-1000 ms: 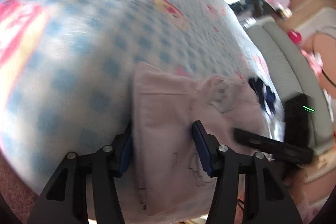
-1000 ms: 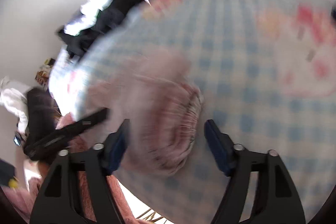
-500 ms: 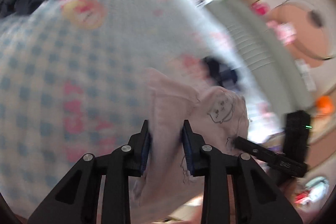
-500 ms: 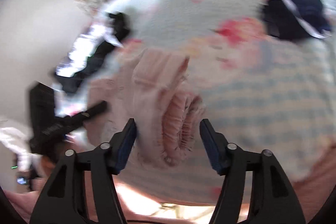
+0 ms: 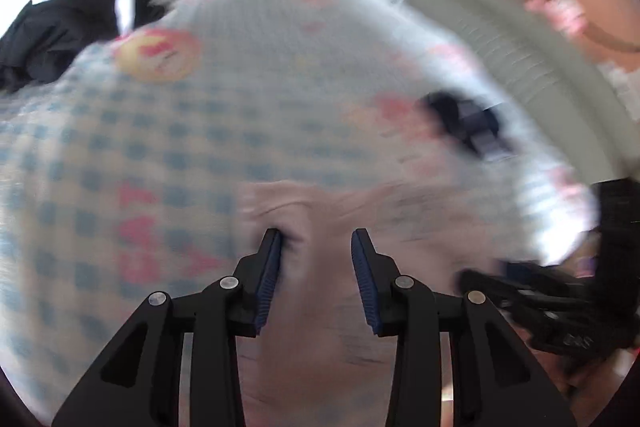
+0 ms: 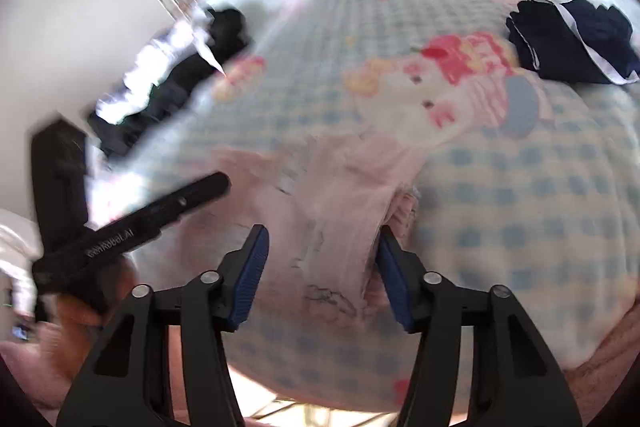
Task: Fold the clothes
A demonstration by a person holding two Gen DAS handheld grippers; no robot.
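lying across a blue-and-white checked blanket (image 6: 520, 187) with pink cartoon prints, the pale pink garment (image 6: 332, 195) sits right under both tools, bunched and partly folded, with a small line drawing on its cloth and a ruffled edge at its right side.

the left gripper (image 5: 316, 247) has its blue-padded jaws parting; pink cloth fills the gap between them, the left pad just touching a crease, the right pad standing off the fabric, so nothing is pinched. off to its right, low in the blurred view, the other tool's black body shows.

the right gripper (image 6: 320, 243) has its jaws drawing together around a raised fold of the same garment; the cloth lies between the pads, the right pad just beside the ruffled edge, and i cannot tell for sure that either pad presses it. to its left the left tool's black finger reaches over the garment's far edge, held by a hand (image 6: 86, 311).

ahead and to the right of the right tool, well apart from the pink piece, lies a folded navy garment (image 6: 572, 39) with white trim. ahead and to the left, at the blanket's far edge, is a heap of black and white clothes (image 6: 180, 75).
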